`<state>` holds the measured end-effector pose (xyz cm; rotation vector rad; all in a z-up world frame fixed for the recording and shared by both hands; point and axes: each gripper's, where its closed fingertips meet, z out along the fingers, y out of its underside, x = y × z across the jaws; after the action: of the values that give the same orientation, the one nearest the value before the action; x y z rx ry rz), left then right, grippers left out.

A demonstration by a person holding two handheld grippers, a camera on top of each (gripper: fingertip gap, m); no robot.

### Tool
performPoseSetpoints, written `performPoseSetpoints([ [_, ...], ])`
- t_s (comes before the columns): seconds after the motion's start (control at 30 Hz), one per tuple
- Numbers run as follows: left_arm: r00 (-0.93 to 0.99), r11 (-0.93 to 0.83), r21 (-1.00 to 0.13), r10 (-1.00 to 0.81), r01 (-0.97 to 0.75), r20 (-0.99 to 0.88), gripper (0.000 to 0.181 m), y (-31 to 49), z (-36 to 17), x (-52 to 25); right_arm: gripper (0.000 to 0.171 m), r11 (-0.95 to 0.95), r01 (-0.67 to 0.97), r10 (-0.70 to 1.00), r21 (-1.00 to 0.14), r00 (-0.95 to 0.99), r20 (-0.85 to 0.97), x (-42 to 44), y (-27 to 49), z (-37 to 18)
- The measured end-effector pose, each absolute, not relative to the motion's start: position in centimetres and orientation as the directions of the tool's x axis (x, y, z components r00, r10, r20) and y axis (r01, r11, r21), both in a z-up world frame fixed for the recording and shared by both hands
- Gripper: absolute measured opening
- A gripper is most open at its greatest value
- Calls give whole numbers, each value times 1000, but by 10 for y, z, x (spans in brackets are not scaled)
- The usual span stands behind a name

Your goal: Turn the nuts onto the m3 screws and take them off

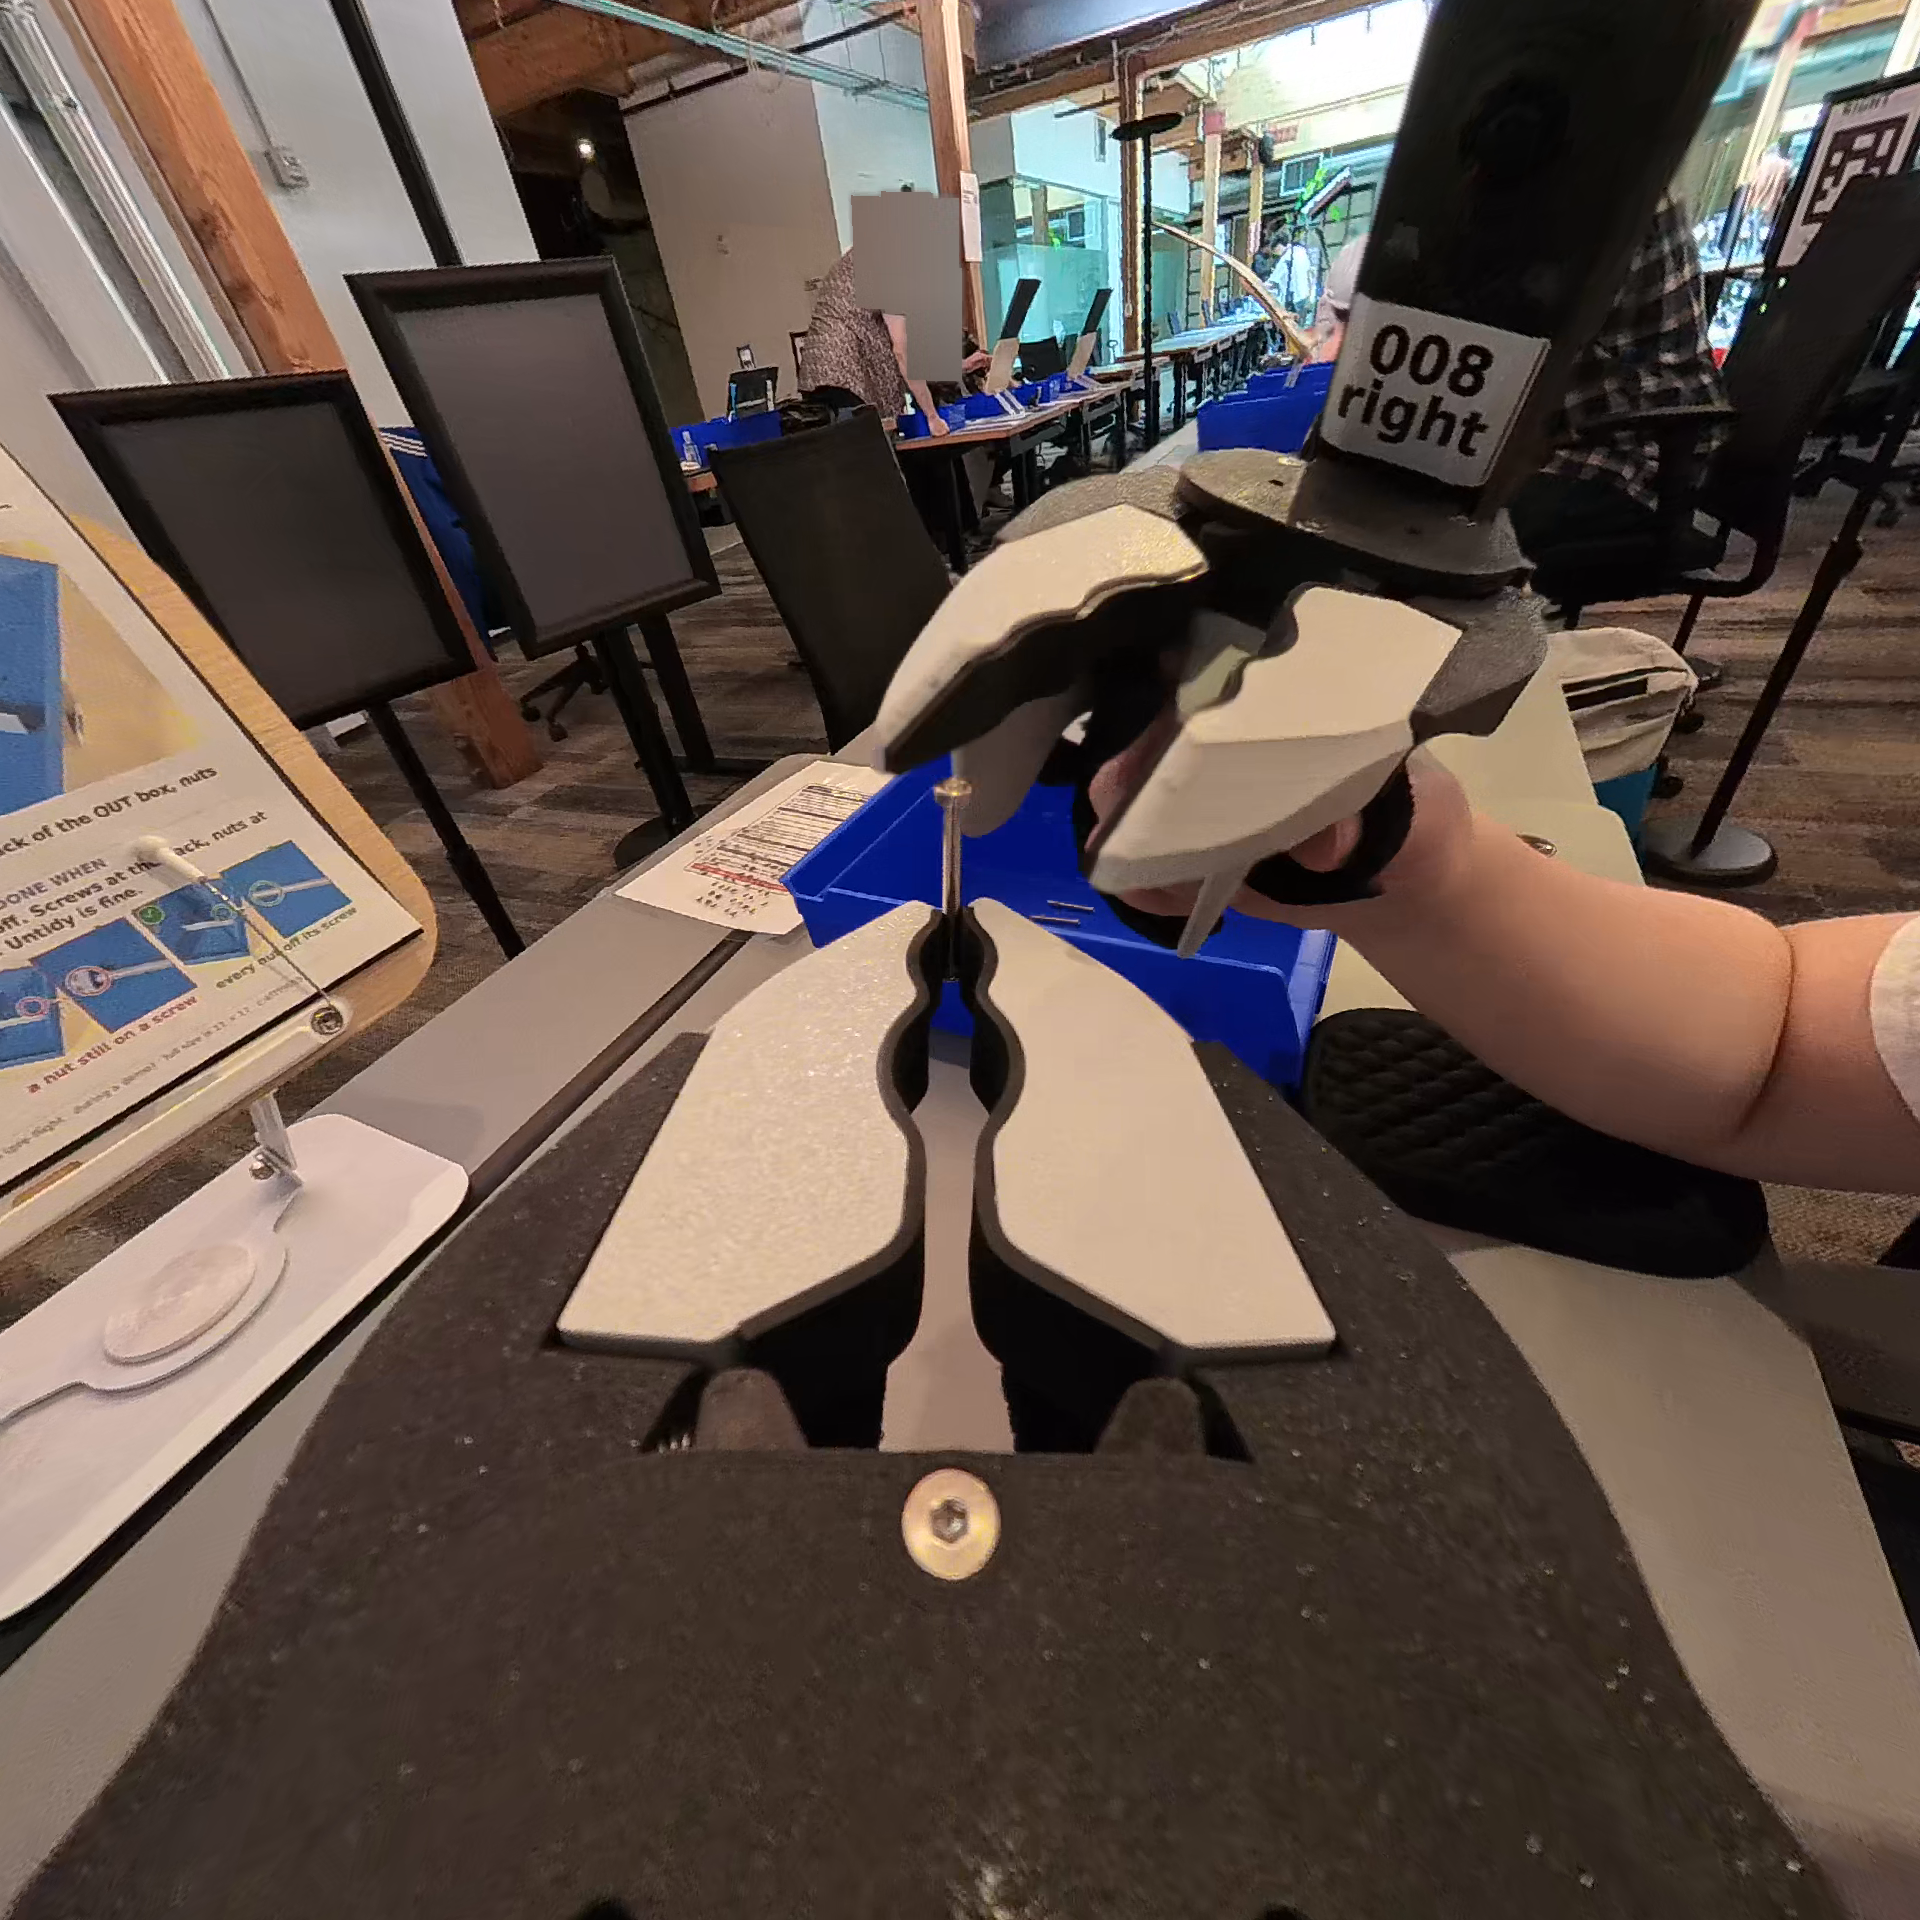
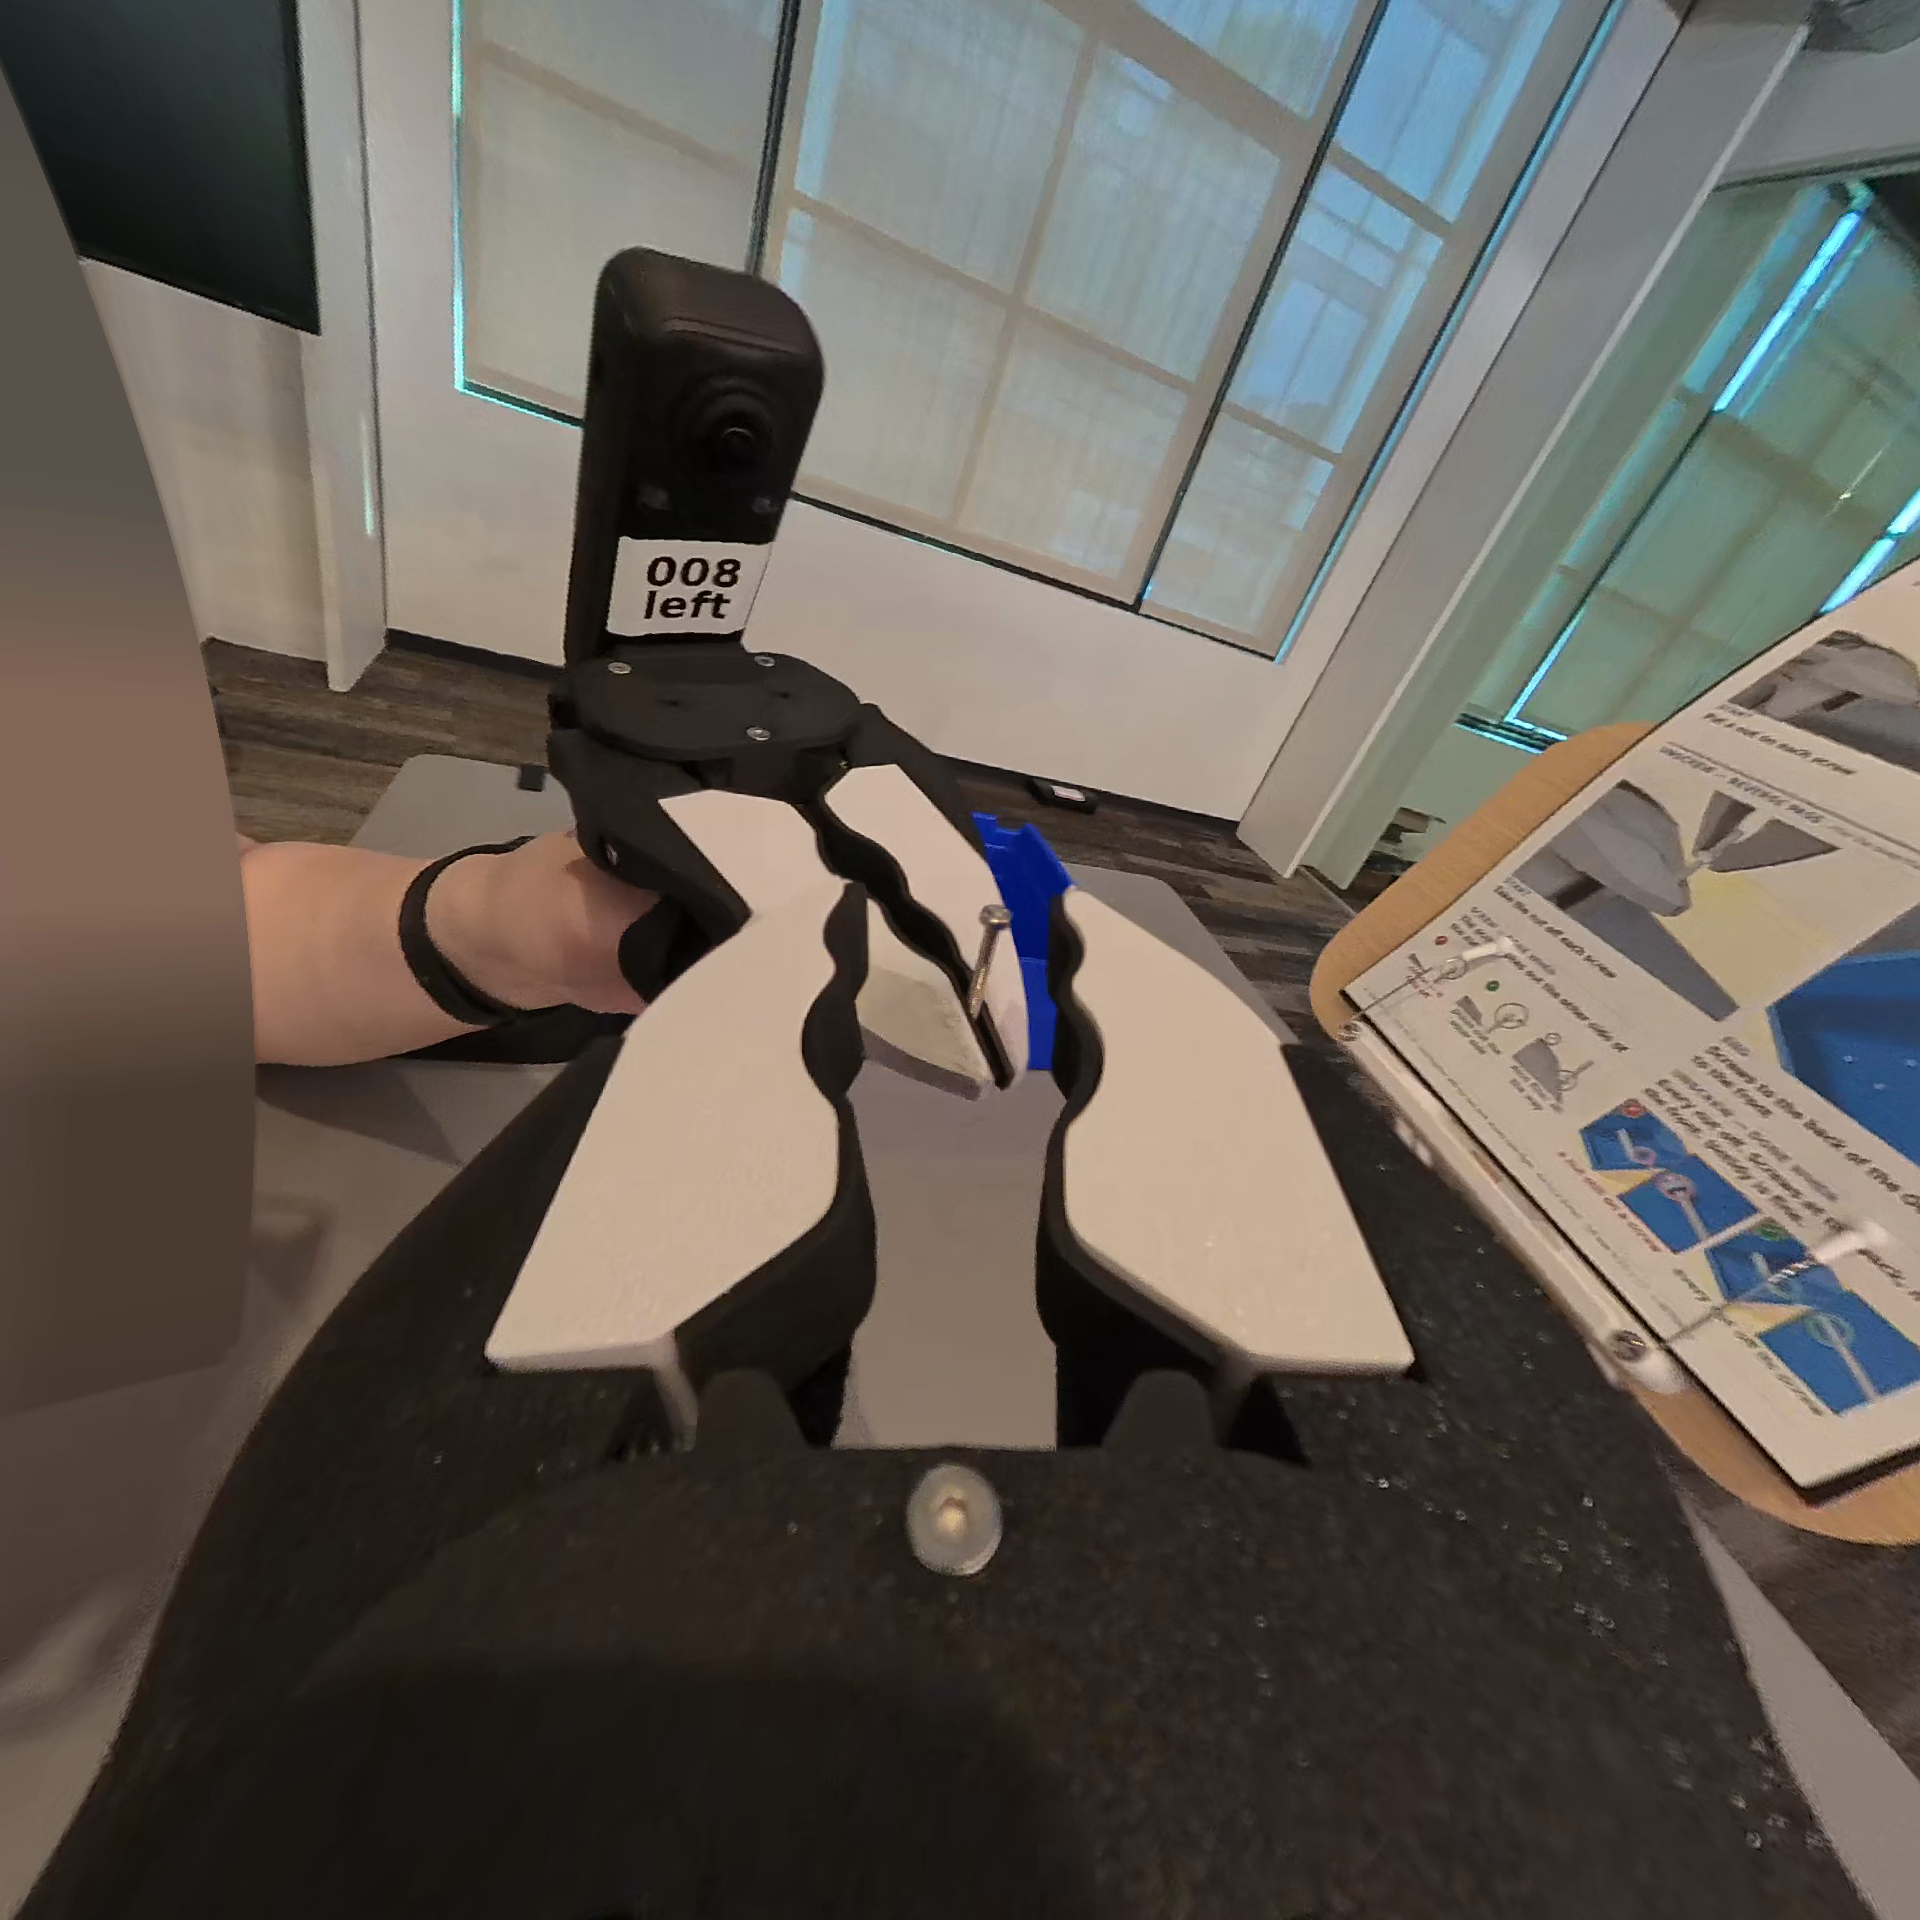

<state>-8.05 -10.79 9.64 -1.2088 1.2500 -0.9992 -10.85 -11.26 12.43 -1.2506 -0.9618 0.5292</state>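
Note:
My left gripper [image 1: 951,925] is shut on a thin m3 screw [image 1: 951,873] and holds it upright above the blue bin [image 1: 1143,971]. A small metal piece [image 1: 951,793] sits at the screw's top; I cannot tell whether it is a nut or the head. My right gripper [image 1: 997,821] hangs open over it, with one fingertip [image 1: 896,750] just above the screw's top. In the right wrist view my right gripper [image 2: 958,900] is open on either side of the screw [image 2: 985,971], which the left gripper [image 2: 992,1081] pinches.
The blue bin holds a few loose screws [image 1: 1065,912] and shows behind the fingers [image 2: 1023,883]. An instruction board on a stand [image 1: 156,883] is at the left [image 2: 1662,1039]. A paper sheet [image 1: 758,842] lies on the grey table [image 1: 582,997]. A person's forearm [image 1: 1558,1039] crosses from the right. The grippers are tip to tip, or close to it.

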Motion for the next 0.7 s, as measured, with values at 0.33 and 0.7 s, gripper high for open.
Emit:
performPoseSetpoints([
  [0.33, 89, 89, -994, -992, -68, -95, 1, -104, 98, -83, 31, 260, 159, 800, -952, 517, 305, -108, -113, 123],
  [0.7, 82, 53, -997, -995, -57, -58, 1, -100, 99, -85, 32, 255, 156, 809, -954, 505, 299, -109, -116, 124],
])
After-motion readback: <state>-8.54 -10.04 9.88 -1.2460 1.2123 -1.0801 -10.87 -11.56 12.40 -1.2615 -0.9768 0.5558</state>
